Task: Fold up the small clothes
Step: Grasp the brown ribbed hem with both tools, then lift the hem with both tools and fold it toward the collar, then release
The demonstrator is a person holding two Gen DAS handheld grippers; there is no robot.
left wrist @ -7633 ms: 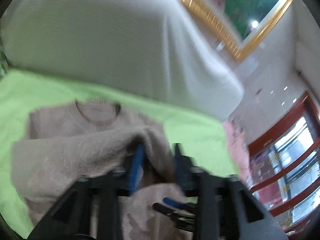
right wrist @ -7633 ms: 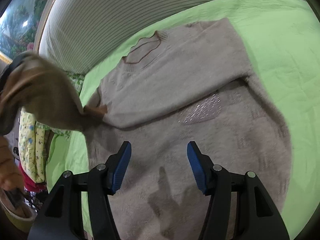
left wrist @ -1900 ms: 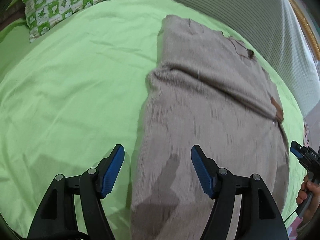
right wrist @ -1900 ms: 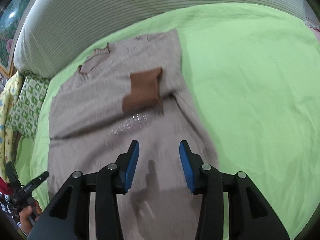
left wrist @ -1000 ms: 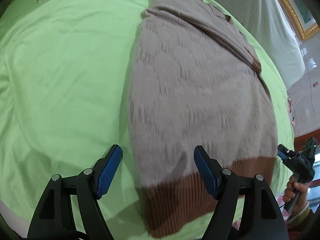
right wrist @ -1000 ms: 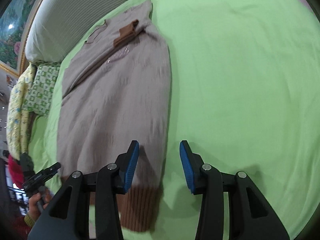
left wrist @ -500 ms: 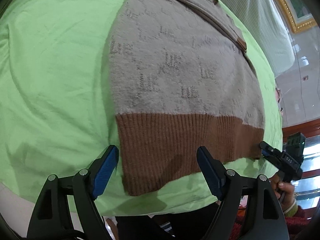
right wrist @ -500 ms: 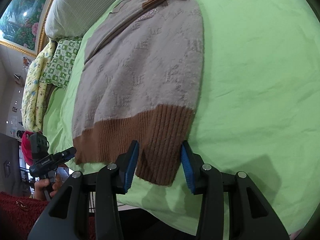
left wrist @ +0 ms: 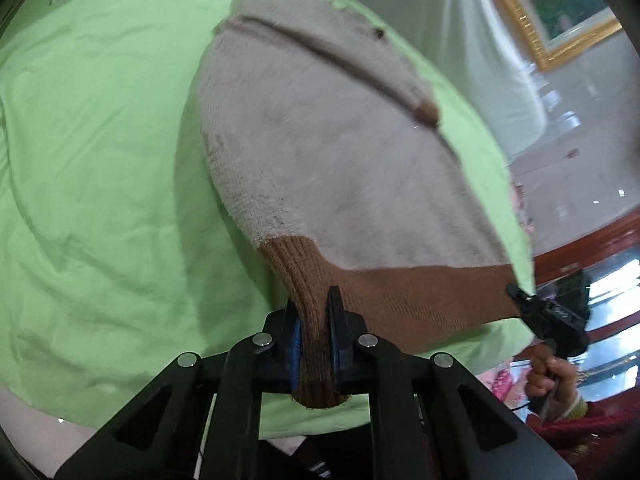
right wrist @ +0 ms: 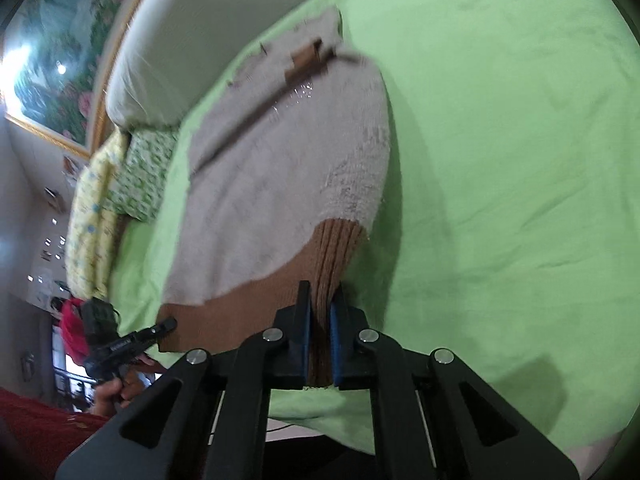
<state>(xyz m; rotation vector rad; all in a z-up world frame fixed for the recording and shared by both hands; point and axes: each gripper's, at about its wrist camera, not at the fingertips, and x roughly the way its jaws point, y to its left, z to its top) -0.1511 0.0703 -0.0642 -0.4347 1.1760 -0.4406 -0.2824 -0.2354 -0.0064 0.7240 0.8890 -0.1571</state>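
Observation:
A beige sweater (left wrist: 340, 152) with a brown ribbed hem (left wrist: 400, 296) lies on the green bed sheet (left wrist: 100, 160), sleeves folded across its chest. My left gripper (left wrist: 314, 320) is shut on the hem's left corner and lifts it. My right gripper (right wrist: 320, 320) is shut on the hem's right corner (right wrist: 336, 248). The right gripper also shows at the hem's far end in the left wrist view (left wrist: 516, 292). The left gripper shows in the right wrist view (right wrist: 168, 324). The sweater (right wrist: 280, 168) stretches away toward the pillows.
A big white pillow (right wrist: 200, 20) lies beyond the collar. A green patterned pillow (right wrist: 140, 176) and a yellow one (right wrist: 88, 216) sit at the bed's left. The near edge of the bed (left wrist: 120, 400) runs below both grippers. A gold-framed picture (left wrist: 560, 12) hangs on the wall.
Both grippers were open over the hem half a second ago. Now each has closed on a hem corner, and the hem is raised off the sheet.

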